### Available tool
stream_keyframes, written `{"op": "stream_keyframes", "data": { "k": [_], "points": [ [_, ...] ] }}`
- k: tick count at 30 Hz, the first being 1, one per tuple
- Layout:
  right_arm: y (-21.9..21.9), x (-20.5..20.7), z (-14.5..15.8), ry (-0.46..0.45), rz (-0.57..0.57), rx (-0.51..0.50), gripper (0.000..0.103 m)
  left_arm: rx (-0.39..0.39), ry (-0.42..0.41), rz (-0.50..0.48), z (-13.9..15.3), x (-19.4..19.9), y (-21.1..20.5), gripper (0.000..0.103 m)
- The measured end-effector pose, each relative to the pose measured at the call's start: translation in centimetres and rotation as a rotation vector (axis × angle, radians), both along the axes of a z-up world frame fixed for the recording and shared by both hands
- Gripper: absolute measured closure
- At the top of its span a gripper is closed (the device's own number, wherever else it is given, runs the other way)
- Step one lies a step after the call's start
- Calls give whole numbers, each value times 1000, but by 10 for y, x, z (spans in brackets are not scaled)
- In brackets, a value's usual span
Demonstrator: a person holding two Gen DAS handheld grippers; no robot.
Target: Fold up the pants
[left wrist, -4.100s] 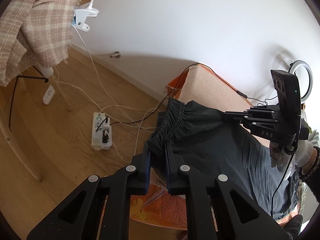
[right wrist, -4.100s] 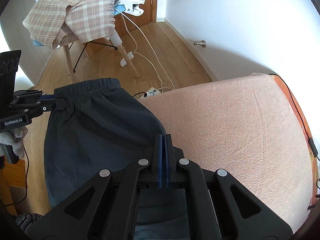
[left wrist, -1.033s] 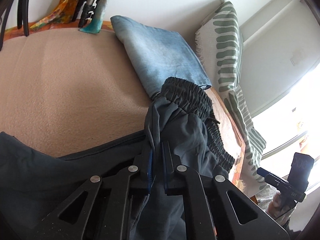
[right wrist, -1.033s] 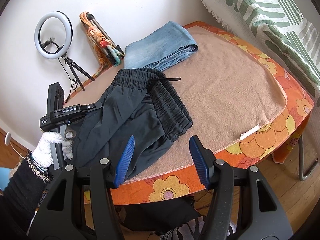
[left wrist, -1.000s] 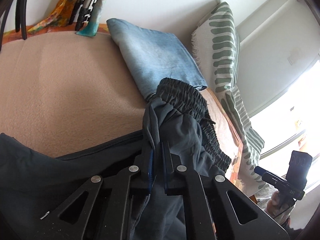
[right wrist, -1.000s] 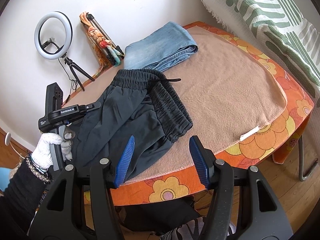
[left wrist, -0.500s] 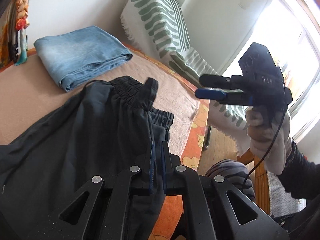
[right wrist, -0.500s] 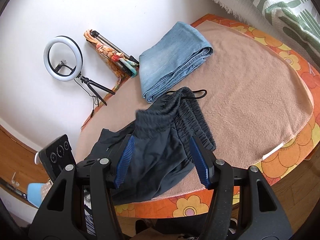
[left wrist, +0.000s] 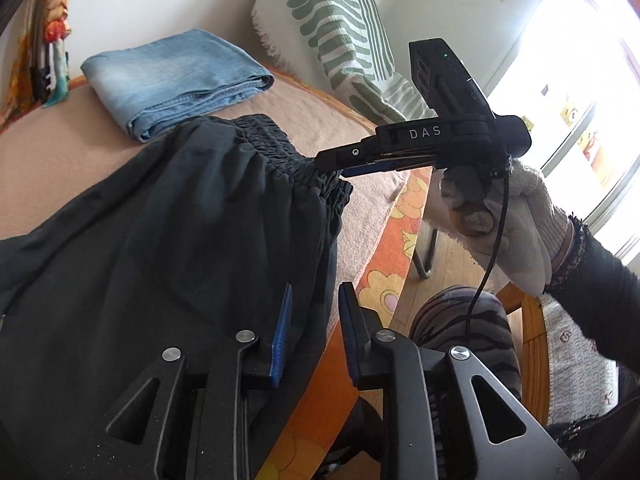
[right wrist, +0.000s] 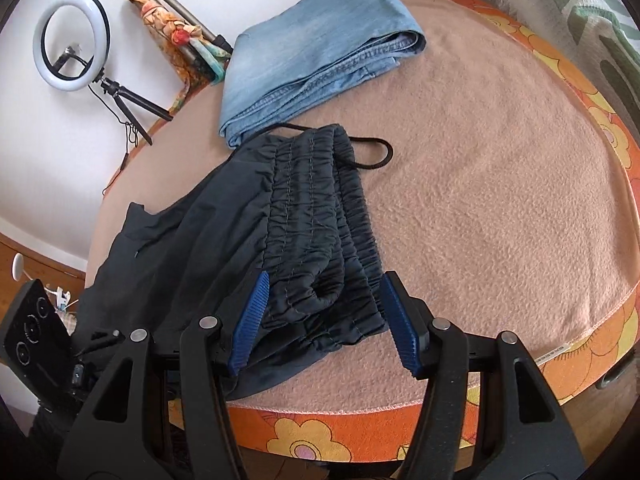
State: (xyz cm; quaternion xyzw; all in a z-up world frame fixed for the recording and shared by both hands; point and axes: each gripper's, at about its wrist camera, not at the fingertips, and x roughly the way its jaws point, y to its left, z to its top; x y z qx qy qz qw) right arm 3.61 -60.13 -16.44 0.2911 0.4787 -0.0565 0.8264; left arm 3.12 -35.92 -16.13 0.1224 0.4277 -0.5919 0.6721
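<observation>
The dark pants [right wrist: 224,232] lie on the tan blanket [right wrist: 500,200], folded lengthwise, with the elastic waistband [right wrist: 320,216] bunched near the table's front edge. My right gripper [right wrist: 324,320] is open, its jaws on either side of the waistband's near end. In the left wrist view the right gripper [left wrist: 332,160] reaches onto the waistband [left wrist: 280,152] from the right. My left gripper [left wrist: 314,336] is open over the pants' edge [left wrist: 200,240] at the table rim, with loose cloth between its jaws.
Folded blue jeans [right wrist: 316,52] lie at the back of the blanket, close to the waistband. A ring light on a tripod [right wrist: 72,40] and a scarf-wrapped stand [right wrist: 176,36] are behind. A green striped cushion [left wrist: 336,28] leans at right. The orange flowered cover [right wrist: 360,428] marks the table edge.
My left gripper has opened and let go of the pants. My right gripper has moved down and in, from above the table to around the waistband.
</observation>
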Motion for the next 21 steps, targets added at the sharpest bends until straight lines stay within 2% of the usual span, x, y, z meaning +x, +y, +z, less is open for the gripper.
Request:
{"op": "stream_keyframes", "data": {
  "k": [1, 2, 5, 7, 9, 11, 13, 14, 16, 17, 19, 21],
  "points": [
    [2, -2, -1, 4, -1, 10, 42, 18, -32, 3, 1, -2, 11, 69],
    [3, -3, -1, 7, -3, 19, 42, 43, -65, 7, 1, -4, 21, 59],
    [7, -2, -4, 18, -12, 23, 46, 111, -151, 18, -5, -10, 45, 58],
    [9, 2, -7, 31, -17, 12, 58, 155, -194, 38, -11, -13, 56, 58],
    [10, 4, -9, 31, -24, 15, 62, 188, -231, 56, -16, -15, 65, 58],
    [10, 4, -7, 27, -36, 9, 66, 203, -238, 64, -22, -14, 72, 58],
    [8, 3, -5, 21, -48, 10, 77, 215, -239, 73, -29, -12, 73, 58],
    [6, 2, -4, 16, -56, 15, 78, 222, -233, 76, -32, -9, 74, 58],
    [2, -2, -1, -3, -69, 47, 81, 207, -201, 87, -35, -2, 78, 72],
    [1, -3, 1, -11, -75, 58, 82, 194, -178, 91, -36, 1, 79, 87],
    [0, -6, 7, -27, -75, 67, 89, 172, -162, 96, -34, 6, 82, 93],
    [1, -8, 14, -42, -76, 74, 91, 147, -137, 97, -32, 7, 86, 97]
  ]
}}
